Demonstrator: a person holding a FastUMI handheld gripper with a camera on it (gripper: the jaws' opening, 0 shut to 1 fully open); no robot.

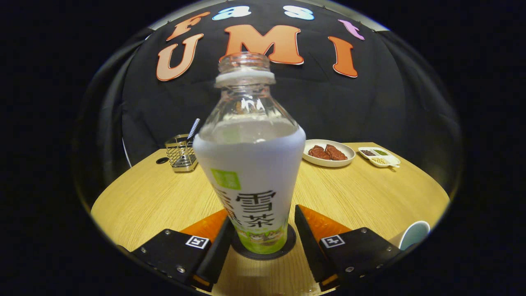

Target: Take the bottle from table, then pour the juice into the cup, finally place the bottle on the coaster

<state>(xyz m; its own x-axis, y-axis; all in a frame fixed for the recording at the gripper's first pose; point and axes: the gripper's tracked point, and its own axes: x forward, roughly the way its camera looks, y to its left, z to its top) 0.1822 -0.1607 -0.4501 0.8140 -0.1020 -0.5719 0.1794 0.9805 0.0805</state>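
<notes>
An uncapped clear bottle (pixel 250 164) with a white label stands upright on a dark round coaster (pixel 291 242) on the wooden table (pixel 139 201). Pale liquid fills it up to the shoulder. My gripper (pixel 262 210) is open around the bottle's lower part. The left finger (pixel 220 242) lies close against the label, and a narrow gap shows between the right finger (pixel 306 242) and the bottle. A pale cup (pixel 414 234) sits to the right, just past the right finger's base, with only its rim showing.
Beyond the bottle, a wire holder with a pen (pixel 181 154) stands at the far left beside a small dark disc (pixel 162 160). A white plate of brown pieces (pixel 328 153) and a small divided dish (pixel 379 157) sit at the far right.
</notes>
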